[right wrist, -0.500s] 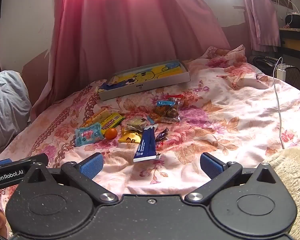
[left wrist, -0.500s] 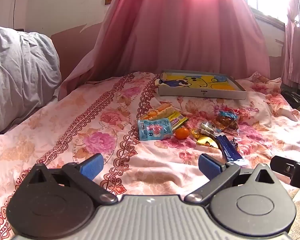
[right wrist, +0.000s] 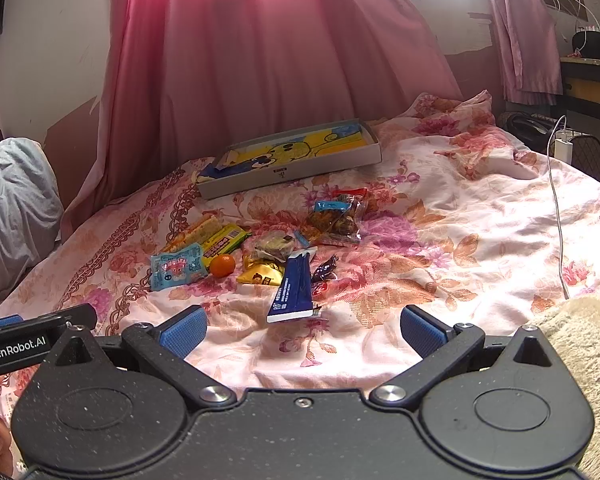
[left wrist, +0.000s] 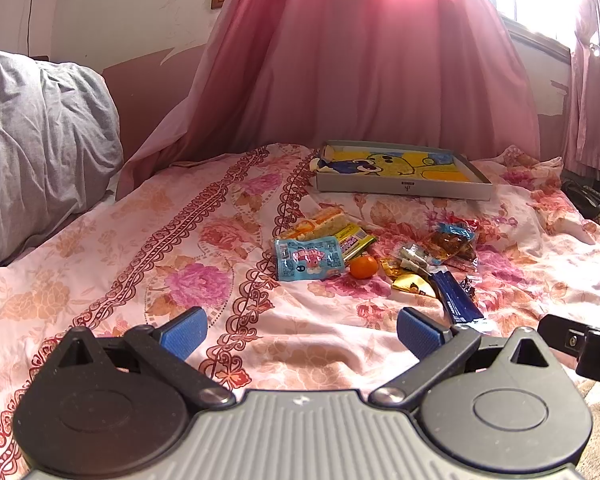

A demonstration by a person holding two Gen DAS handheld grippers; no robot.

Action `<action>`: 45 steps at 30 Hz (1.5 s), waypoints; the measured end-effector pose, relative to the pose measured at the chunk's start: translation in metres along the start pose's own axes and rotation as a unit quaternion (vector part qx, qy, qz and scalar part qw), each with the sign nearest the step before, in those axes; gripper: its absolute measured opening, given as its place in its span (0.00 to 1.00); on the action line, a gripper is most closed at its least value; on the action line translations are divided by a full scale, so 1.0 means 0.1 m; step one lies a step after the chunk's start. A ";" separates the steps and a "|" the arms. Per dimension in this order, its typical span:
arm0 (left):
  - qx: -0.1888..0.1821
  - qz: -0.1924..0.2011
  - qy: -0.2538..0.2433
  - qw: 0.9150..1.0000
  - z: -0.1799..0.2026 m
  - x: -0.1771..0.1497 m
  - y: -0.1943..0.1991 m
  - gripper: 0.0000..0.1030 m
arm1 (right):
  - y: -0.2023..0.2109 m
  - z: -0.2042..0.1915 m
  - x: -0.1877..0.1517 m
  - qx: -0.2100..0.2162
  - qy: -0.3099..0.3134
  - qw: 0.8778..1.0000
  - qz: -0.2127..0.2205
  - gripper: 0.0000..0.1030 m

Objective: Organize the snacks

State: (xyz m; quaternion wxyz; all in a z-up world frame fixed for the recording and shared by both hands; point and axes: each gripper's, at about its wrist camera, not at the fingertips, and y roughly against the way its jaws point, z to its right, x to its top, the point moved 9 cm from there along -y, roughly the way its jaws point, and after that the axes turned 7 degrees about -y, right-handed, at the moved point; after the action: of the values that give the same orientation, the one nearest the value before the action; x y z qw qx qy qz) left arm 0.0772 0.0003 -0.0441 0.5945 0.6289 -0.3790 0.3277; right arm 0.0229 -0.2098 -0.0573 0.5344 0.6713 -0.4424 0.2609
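Note:
Several snacks lie in a loose pile on the floral bedsheet: a light blue packet (left wrist: 309, 259) (right wrist: 176, 266), a small orange (left wrist: 363, 267) (right wrist: 222, 265), a yellow-green bar (left wrist: 355, 241) (right wrist: 225, 239), a gold wrapper (left wrist: 413, 285) (right wrist: 260, 275), a long dark blue packet (left wrist: 456, 300) (right wrist: 294, 287) and a clear bag of brown sweets (left wrist: 453, 240) (right wrist: 336, 220). Behind them rests a shallow grey box (left wrist: 404, 189) (right wrist: 292, 168) with a yellow cartoon lining. My left gripper (left wrist: 300, 330) and right gripper (right wrist: 302, 328) both hover open and empty, short of the pile.
A grey pillow (left wrist: 40, 128) lies at the left. Pink curtains (left wrist: 360, 60) hang behind the bed. A white charger cable (right wrist: 558, 208) runs down the sheet at the right, and a beige fuzzy blanket (right wrist: 580, 344) covers the near right corner. Dark furniture (right wrist: 588, 80) stands beyond.

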 end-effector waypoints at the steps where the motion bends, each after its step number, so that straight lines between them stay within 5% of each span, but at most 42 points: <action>1: -0.001 0.000 0.000 1.000 0.00 0.00 0.00 1.00 | 0.00 0.00 0.00 0.000 0.000 1.000 0.000 0.99; 45: 0.011 0.011 -0.005 1.000 -0.01 0.00 0.03 1.00 | -0.04 -0.01 -0.03 -0.011 0.010 1.000 -0.008 0.99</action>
State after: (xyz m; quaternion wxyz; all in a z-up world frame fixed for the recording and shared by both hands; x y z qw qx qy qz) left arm 0.0750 0.0016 -0.0424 0.5817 0.6333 -0.3850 0.3351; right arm 0.0255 -0.2082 -0.0615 0.5477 0.6664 -0.4347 0.2587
